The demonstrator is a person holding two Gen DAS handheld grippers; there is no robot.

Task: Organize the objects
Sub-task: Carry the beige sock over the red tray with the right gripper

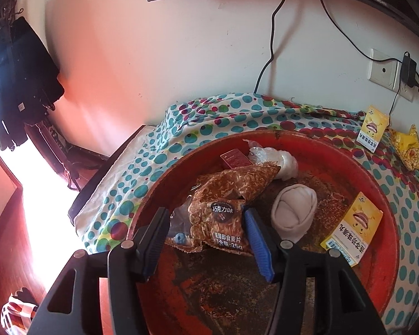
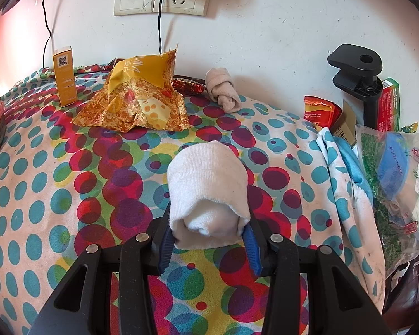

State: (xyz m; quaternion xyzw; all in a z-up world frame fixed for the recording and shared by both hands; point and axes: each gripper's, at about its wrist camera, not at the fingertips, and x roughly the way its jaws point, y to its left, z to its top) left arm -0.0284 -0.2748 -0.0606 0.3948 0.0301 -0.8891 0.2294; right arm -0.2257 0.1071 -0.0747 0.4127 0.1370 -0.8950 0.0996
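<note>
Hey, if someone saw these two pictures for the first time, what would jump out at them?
Most likely the rolled white sock clamped in the right gripper above the bright polka-dot cloth. Next, the big worn red basin under the open left gripper, already holding a brown chocolate-flavour cereal packet, another sock roll and a yellow box. A crumpled orange snack bag lies near the wall.

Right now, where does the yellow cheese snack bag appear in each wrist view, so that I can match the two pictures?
Left wrist: the yellow snack bag is at the far right edge, on the dotted cloth, beyond the red basin.
Right wrist: the bag lies in the upper left, near the wall.
Shared landmark: the wall socket above it.
</note>
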